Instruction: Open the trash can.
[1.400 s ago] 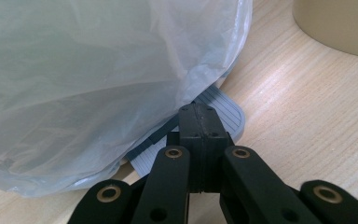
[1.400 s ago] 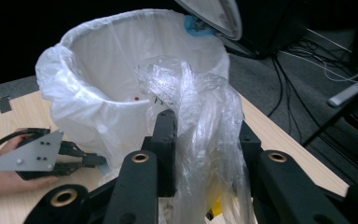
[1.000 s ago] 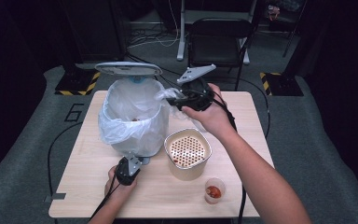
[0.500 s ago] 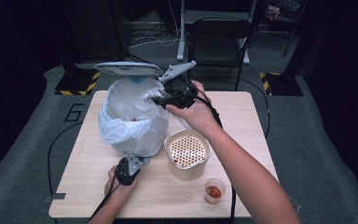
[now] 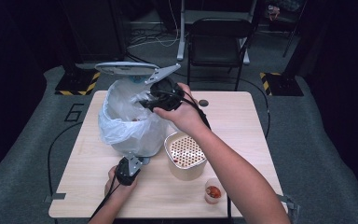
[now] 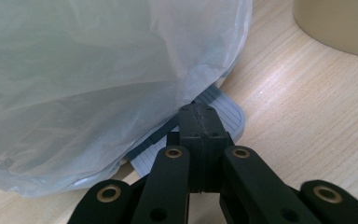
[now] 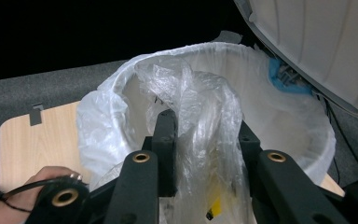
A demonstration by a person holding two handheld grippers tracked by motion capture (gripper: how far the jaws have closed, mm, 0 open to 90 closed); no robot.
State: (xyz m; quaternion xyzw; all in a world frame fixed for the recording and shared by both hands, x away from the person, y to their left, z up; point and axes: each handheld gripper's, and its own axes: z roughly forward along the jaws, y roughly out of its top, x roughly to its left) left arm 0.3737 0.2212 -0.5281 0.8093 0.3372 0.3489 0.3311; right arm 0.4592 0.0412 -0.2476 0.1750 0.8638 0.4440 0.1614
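Note:
A pedal bin (image 5: 130,133) lined with a white plastic bag stands on the table's left, its lid (image 5: 126,69) raised. My left gripper (image 5: 135,162) is shut, and its tips (image 6: 199,112) rest on the bin's grey ribbed pedal (image 6: 226,112) at the foot of the liner (image 6: 98,79). My right gripper (image 5: 147,103) hovers over the bin's open mouth. It is shut on a crumpled clear plastic bag (image 7: 200,107), which bunches up between its jaws (image 7: 205,128) above the bin rim (image 7: 279,74). Something red lies inside the bin.
A beige round container (image 5: 185,156) with a perforated insert stands right of the bin. A small cup (image 5: 213,191) with red contents sits near the table's front edge. Bare tabletop (image 5: 242,121) lies at the right. A black chair (image 5: 219,37) stands behind the table.
My right gripper has carried the crumpled plastic bag leftward, from beside the bin's right edge to over its opening. The left gripper has stayed on the pedal.

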